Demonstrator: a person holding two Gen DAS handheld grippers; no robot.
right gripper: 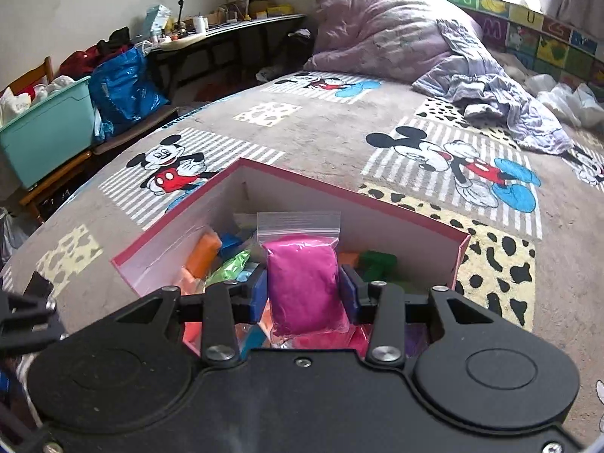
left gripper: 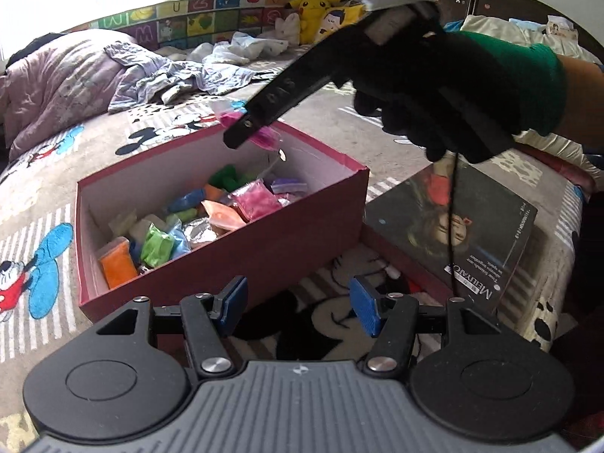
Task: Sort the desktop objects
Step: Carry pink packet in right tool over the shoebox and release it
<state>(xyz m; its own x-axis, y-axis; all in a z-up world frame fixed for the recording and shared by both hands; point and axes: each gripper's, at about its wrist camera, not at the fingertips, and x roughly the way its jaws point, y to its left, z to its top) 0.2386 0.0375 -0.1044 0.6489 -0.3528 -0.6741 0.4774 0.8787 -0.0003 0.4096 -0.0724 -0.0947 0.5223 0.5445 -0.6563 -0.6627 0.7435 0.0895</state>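
Note:
A red cardboard box [left gripper: 234,264] with a white inside sits on the Mickey Mouse bed cover and holds several coloured clay packets. My right gripper [right gripper: 304,294] is shut on a magenta clay bag [right gripper: 302,283] with a clear zip top, held above the box [right gripper: 458,260]. In the left wrist view the right gripper [left gripper: 264,130] hangs over the box's far rim with the magenta bag [left gripper: 266,139] partly hidden behind it. My left gripper [left gripper: 298,307] is open and empty, low in front of the box's near corner.
The box lid [left gripper: 400,264] lies to the right of the box with a dark booklet [left gripper: 472,226] on it. A purple duvet [right gripper: 396,26] and crumpled clothes [right gripper: 502,102] lie at the far end of the bed. A teal bin [right gripper: 45,132] and blue bag [right gripper: 124,90] stand beside the bed.

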